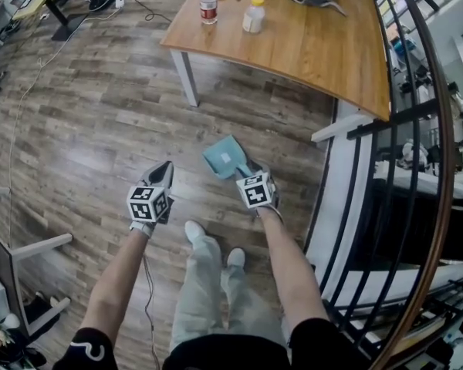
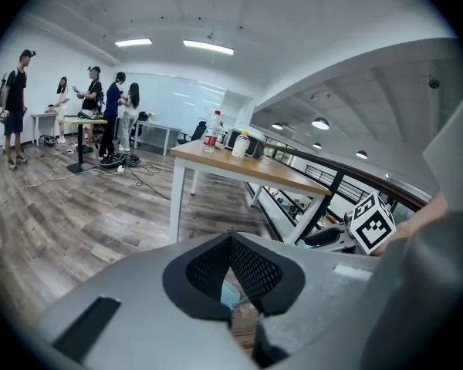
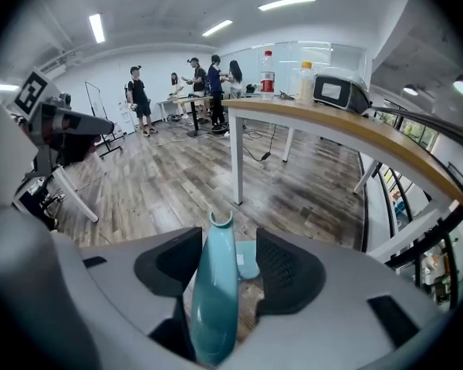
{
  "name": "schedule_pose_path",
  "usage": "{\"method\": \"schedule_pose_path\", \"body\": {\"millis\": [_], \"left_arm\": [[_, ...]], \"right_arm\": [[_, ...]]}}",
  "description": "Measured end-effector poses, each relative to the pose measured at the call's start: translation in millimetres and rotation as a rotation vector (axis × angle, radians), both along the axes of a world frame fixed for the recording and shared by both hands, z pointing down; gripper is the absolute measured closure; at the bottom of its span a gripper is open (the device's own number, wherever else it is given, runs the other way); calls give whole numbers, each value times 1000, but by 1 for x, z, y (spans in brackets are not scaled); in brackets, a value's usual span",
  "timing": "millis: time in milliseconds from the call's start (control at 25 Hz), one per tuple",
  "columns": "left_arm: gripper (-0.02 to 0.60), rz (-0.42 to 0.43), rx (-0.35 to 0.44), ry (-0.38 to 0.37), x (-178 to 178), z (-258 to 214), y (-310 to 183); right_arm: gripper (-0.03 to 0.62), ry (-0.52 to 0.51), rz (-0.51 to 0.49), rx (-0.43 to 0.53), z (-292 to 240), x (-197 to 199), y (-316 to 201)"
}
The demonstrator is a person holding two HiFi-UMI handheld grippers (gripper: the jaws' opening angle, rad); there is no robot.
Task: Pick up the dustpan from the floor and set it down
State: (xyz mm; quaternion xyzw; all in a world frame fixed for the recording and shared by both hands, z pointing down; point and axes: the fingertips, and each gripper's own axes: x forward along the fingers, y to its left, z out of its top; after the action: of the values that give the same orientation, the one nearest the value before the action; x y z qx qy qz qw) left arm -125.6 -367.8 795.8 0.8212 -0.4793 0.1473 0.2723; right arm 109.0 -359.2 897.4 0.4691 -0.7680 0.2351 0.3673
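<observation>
The right gripper [image 1: 247,174] points steeply down at the floor [image 1: 100,114] just ahead of the person's shoes [image 1: 194,230]. Its jaws stand wide apart. The teal dustpan handle [image 3: 214,291] rises between them, close against the left-hand pad [image 3: 174,262], with a clear gap to the right-hand pad [image 3: 282,267]. Neither pad clamps it, so nothing is held. The dustpan [image 1: 225,157] appears to rest with its pan on the wood floor just ahead of the jaws, between the near leg of the wooden table [image 1: 187,78] and the black railing [image 1: 347,199]. The left gripper [image 2: 231,241] hangs beside it with its pads closed tip to tip and nothing between them. The dustpan sits low and off the table, so the set-down looks complete or nearly so.

Hazards from this position:
- The handle is smooth, rounded and tapered. Withdrawing the gripper sideways or at an angle could hook it on the near pad and drag or tip the dustpan.
- Closing the jaws on the off-centre handle could roll it out of the pads, or give a skewed grip in which the pan end swings.
- A wide sweep could strike the table leg or the railing.
- A careless step could kick the pan, which lies near the shoes.
</observation>
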Motion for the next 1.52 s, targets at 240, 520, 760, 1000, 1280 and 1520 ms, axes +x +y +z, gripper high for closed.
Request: {"method": "schedule_pose_path", "body": {"millis": [240,520,760,1000,1280,1520], "left_arm": [[584,-6,19,-6,14,-27,18],[586,-45,37,16,24,-78,53],[584,-67,96,6,35,-135,85],[584,-77,150,16,46,-192,138],[584,-79,218,36,65,-265,194],[584,-60,284,-28,65,-296,246]], "right_arm": [[384,-61,22,62,-53,9,7],[470,-121,37,131,-131,29,32],[593,-166,42,232,-205,50,55],[599,-208,13,274,-269,54,117],[599,-255,10,344,-345,67,177],[599,-284,5,396,-387,78,227]]}}
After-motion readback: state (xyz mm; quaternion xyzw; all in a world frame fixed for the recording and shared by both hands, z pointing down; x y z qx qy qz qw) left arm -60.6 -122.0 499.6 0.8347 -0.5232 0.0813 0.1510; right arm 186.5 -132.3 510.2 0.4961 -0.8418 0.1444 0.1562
